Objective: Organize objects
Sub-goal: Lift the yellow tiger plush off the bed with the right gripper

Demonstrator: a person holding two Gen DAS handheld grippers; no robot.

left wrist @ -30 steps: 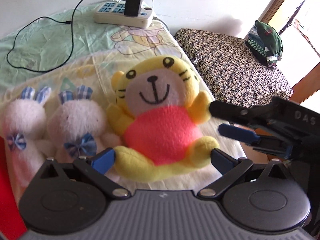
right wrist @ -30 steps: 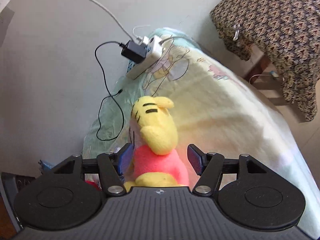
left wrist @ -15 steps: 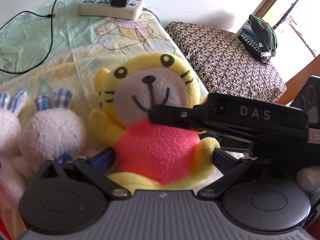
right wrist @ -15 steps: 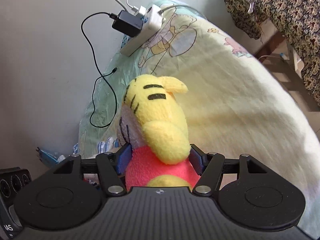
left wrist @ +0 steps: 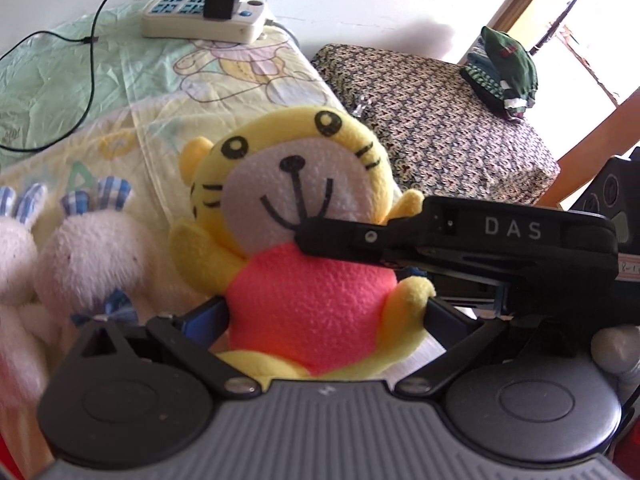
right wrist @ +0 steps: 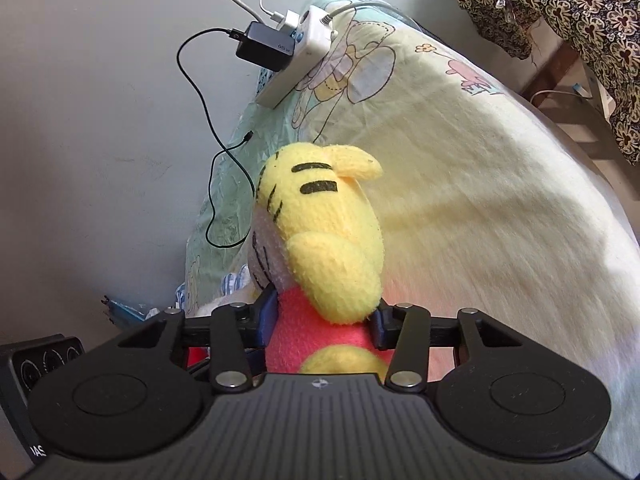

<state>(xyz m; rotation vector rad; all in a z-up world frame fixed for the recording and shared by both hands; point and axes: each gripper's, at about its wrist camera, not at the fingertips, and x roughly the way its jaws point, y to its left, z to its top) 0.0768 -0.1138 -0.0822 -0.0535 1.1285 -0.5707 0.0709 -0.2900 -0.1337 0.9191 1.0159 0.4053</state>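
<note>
Right tongs (right wrist: 322,322) pinch the one tiger plush (left wrist: 304,240) at its red belly; left tongs (left wrist: 326,316) gape around it; two rabbit plushes (left wrist: 92,248) at nine o'clock.

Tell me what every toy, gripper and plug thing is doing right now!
Tiger toy: upright, squeezed at its pink belly.
Right gripper: shut on the tiger toy.
Left gripper: open, fingers either side of the toy.
Two white bunnies: sitting side by side.
Power strip: black charger plugged in.
</note>
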